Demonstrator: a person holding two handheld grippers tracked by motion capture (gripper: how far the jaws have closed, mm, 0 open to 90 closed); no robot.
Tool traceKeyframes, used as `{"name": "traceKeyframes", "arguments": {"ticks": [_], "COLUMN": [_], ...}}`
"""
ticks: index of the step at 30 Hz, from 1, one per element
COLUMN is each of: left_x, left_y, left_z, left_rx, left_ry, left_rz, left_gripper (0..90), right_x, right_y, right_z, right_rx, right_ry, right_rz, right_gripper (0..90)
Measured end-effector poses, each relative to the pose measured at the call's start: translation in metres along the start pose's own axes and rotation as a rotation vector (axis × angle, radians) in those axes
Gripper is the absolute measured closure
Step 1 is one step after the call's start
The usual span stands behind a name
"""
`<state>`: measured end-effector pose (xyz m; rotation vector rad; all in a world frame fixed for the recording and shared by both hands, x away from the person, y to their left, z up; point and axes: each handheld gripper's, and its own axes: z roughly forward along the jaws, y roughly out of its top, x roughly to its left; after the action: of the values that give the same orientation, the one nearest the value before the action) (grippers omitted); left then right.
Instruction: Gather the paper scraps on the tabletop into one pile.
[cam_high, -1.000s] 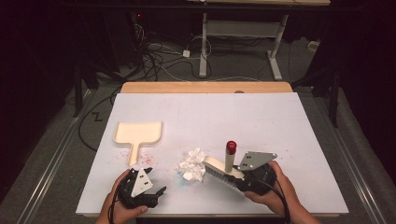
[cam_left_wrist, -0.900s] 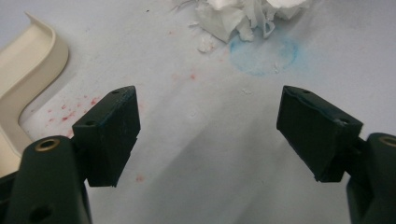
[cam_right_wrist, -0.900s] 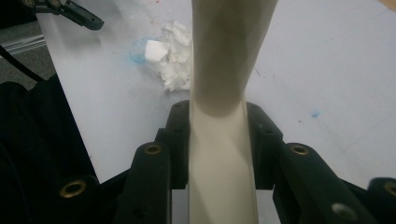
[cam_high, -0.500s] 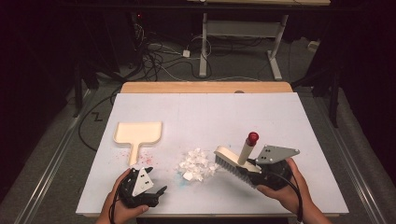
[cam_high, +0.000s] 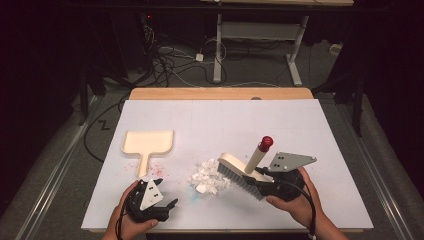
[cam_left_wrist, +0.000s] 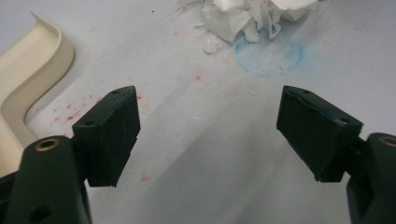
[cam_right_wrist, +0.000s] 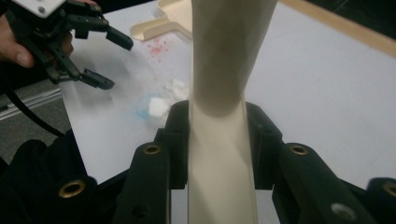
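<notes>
Right gripper (cam_high: 272, 181) clamped on brush (cam_high: 245, 170) handle, bristles beside paper scraps (cam_high: 209, 177). Left gripper (cam_high: 162, 207) jaws apart, empty, near dustpan (cam_high: 148, 143).

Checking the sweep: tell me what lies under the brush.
Under the brush, its bristles touch the edge of the paper scraps on the table. Anything beneath the bristles is hidden.

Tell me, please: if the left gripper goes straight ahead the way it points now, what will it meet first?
Probably the heap of white paper scraps, just past the blue ring stain. The left gripper is open, with bare table between its fingers; depth is hard to judge.
</notes>
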<state>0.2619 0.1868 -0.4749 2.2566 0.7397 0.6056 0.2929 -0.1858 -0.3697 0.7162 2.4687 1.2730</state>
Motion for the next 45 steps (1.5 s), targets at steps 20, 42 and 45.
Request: {"name": "traceKeyframes", "arguments": {"ticks": [20,42,45], "left_x": [0.0,0.006,0.008], "left_y": [-0.001,-0.001,-0.002], "left_z": [-0.001,0.001,0.001], "left_rx": [-0.005,-0.003,-0.002], "left_ry": [-0.005,0.032,0.024], "left_rz": [0.001,-0.044,-0.048], "left_gripper": [20.8,20.8,20.8], "right_x": [0.016,-0.044,-0.05], "right_y": [-0.008,-0.022,-0.025], "right_z": [0.042,-0.041,-0.049], "right_rx": [0.201,0.083,0.101], "right_ry": [-0.078,-0.157,-0.149], "right_rz": [-0.094,-0.007,-0.006], "right_gripper": [67.8,67.7,67.8]}}
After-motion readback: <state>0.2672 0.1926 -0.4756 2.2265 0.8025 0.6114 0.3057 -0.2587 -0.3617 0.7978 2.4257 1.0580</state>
